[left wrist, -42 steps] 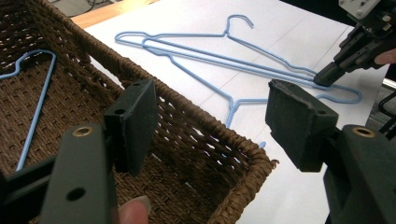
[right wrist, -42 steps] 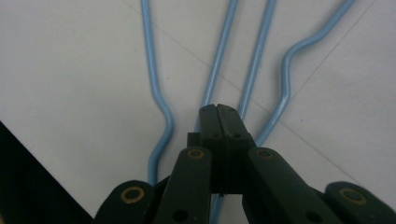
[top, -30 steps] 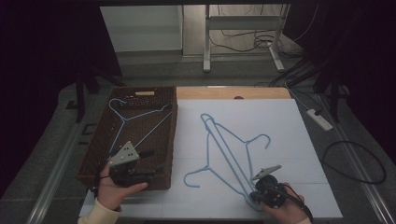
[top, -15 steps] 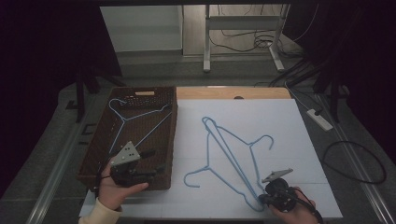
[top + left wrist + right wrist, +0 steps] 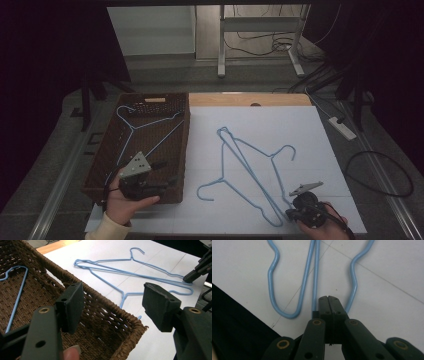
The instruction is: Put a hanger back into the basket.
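Lower right of the high view: my right gripper sits at the near end of the hangers on the sheet.
Right jaws: pressed fully together in the right gripper view, pads meeting face to face. The blue wire runs up against their left side and another bend comes in at their right. I cannot tell whether any wire is pinched between the pads.
Lower left of the high view: my left gripper hangs over the near right corner of the basket.
Left jaws: wide apart in the left gripper view, nothing between the pads; the basket rim shows through the gap.
Hangers on sheet: two blue wire hangers, crossed and overlapping, centre of the high view. One hook points to the right, the other to the lower left. In the left gripper view they lie at upper centre.
Hanger in basket: one blue hanger lying flat on the weave, hook toward the upper left of the high view.
Sheet: white, covering the table to the right of the basket.
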`<action>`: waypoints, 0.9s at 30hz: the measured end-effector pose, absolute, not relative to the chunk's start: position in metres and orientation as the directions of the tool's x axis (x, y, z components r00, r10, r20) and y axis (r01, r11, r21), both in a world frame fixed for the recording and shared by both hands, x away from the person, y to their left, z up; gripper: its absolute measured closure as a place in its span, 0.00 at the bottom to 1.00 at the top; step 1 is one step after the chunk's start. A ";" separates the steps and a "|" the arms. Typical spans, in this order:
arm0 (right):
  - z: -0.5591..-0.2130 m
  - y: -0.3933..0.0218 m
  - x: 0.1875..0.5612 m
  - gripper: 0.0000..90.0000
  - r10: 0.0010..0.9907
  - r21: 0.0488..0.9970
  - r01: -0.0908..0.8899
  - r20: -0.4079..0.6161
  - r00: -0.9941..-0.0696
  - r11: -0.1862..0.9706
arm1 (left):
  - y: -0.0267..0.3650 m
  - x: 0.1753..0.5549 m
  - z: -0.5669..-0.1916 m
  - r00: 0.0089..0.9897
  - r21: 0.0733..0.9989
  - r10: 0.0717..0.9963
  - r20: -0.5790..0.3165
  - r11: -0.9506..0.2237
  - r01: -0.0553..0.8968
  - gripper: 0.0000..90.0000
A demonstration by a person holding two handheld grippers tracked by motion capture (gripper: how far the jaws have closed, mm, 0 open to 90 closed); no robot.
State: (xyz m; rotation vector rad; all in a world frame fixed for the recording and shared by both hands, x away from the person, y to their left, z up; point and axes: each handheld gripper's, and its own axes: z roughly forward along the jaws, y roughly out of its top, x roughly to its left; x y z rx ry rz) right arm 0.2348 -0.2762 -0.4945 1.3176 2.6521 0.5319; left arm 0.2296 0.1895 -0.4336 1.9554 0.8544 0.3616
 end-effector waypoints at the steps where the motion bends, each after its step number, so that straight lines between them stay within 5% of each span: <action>1: -0.494 -0.275 0.235 1.00 0.790 0.378 0.740 0.035 -0.612 0.556 | 0.189 0.230 -0.434 0.714 0.852 0.694 -0.092 -0.317 0.417 0.38; 9: -0.472 -0.273 0.271 0.66 0.846 0.530 0.718 0.001 -0.533 0.452 | 0.187 0.230 -0.434 0.719 0.850 0.689 -0.090 -0.323 0.416 0.38; 16: -0.479 -0.259 0.334 0.51 0.875 0.496 0.758 -0.010 -0.484 0.425 | 0.187 0.230 -0.433 0.720 0.852 0.688 -0.090 -0.321 0.414 0.38; 27: -0.493 -0.243 0.376 0.64 0.906 0.379 0.831 -0.046 -0.421 0.406 | 0.189 0.231 -0.434 0.721 0.853 0.687 -0.095 -0.317 0.415 0.38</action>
